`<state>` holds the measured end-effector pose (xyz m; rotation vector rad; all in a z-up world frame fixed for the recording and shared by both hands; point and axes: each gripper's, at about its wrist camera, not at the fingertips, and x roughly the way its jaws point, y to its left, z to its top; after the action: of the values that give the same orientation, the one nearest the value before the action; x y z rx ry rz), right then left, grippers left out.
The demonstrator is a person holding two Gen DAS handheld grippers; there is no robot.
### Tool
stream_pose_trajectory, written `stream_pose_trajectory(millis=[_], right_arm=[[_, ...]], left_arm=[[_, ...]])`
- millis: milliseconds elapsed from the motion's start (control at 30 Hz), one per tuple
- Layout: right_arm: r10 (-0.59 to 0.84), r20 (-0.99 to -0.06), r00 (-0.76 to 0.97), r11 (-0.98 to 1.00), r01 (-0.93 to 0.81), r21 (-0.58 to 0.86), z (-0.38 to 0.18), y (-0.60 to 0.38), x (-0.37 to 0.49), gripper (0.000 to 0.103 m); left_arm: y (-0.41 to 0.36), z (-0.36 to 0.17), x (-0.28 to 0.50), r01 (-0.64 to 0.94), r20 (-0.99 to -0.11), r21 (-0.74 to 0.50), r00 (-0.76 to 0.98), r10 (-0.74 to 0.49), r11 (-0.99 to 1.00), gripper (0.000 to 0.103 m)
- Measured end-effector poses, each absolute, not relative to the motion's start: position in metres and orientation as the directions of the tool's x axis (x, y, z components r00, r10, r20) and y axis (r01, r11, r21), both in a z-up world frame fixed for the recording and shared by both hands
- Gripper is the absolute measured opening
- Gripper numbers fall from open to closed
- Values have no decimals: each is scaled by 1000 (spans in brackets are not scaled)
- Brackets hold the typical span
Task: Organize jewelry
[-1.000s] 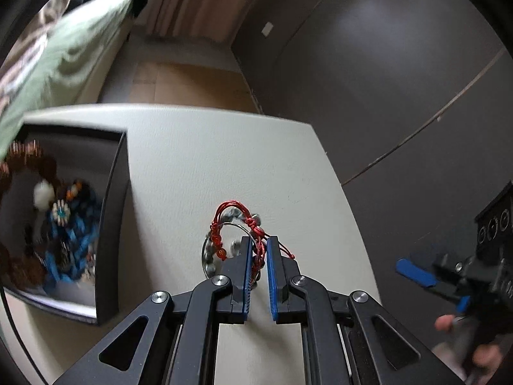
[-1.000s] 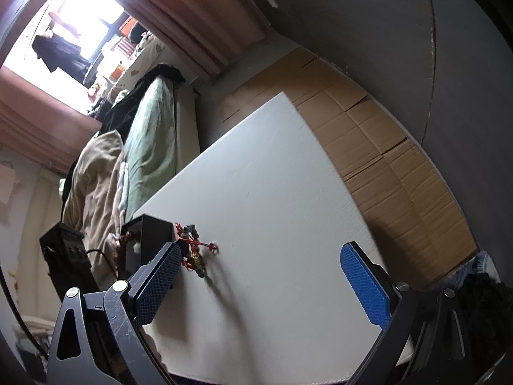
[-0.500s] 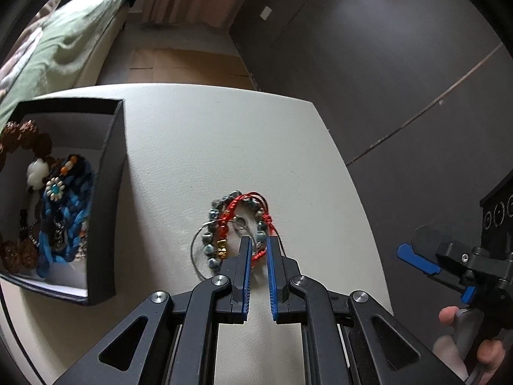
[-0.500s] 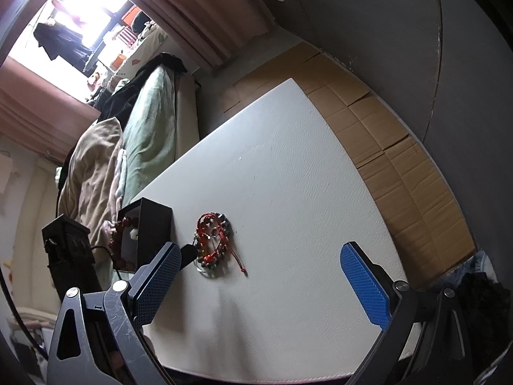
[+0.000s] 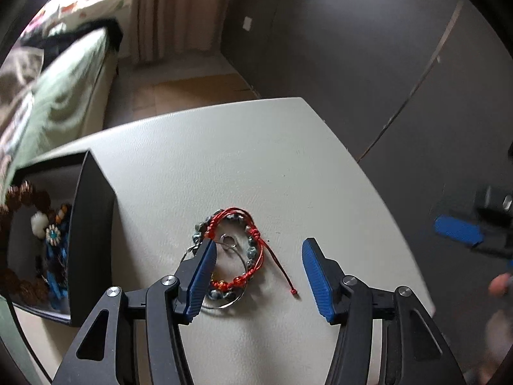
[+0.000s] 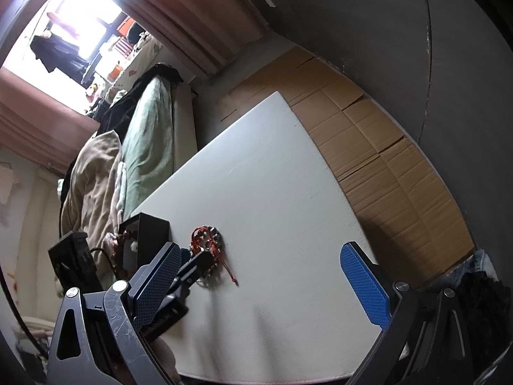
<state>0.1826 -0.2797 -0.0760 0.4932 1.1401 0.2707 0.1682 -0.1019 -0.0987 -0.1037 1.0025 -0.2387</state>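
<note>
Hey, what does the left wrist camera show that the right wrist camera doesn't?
Only the left wrist view shows inside the black box: brown beads and blue jewelry. Only the right wrist view shows the window and cardboard floor. Both show the open left gripper over the red cord bracelet on the white table.

Right claw (image 6: 256, 284) spread wide over white bench (image 6: 288, 192), holding nothing. Left of centre: red cord bracelet (image 6: 205, 243) heaped flat on bench, just right of black box (image 6: 154, 227). Left claw (image 6: 195, 264) low at lower left, touching the heap.
</note>
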Motion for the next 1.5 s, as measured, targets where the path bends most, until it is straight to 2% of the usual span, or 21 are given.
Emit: stream_pose_trajectory(millis=[67, 267, 333, 400, 633, 900, 1500], right_arm=[[448, -798, 403, 861, 45, 507, -75, -282, 182, 101], [448, -798, 404, 861, 47, 507, -75, -283, 183, 101], [449, -797, 404, 861, 45, 507, -75, -283, 183, 101], [449, -797, 404, 861, 45, 507, -75, -284, 183, 101], [450, -797, 403, 861, 42, 507, -75, -284, 183, 101], [449, -804, 391, 867, 29, 498, -75, -278, 179, 101], [447, -810, 381, 872, 16, 489, -75, -268, 177, 101]], left_arm=[[-112, -101, 167, 187, -822, -157, 520, -233, 970, 47], [-123, -116, 171, 202, -836, -86, 518, -181, 976, 38], [-121, -119, 171, 199, -837, -76, 520, -171, 977, 29], [-118, -121, 173, 190, -841, -77, 515, -166, 979, 10], [-99, -106, 172, 170, -814, -173, 530, -239, 970, 10], [-68, -104, 179, 116, -788, -369, 488, -376, 922, 9], [-51, -115, 177, -4, -727, -575, 463, -508, 818, 9]])
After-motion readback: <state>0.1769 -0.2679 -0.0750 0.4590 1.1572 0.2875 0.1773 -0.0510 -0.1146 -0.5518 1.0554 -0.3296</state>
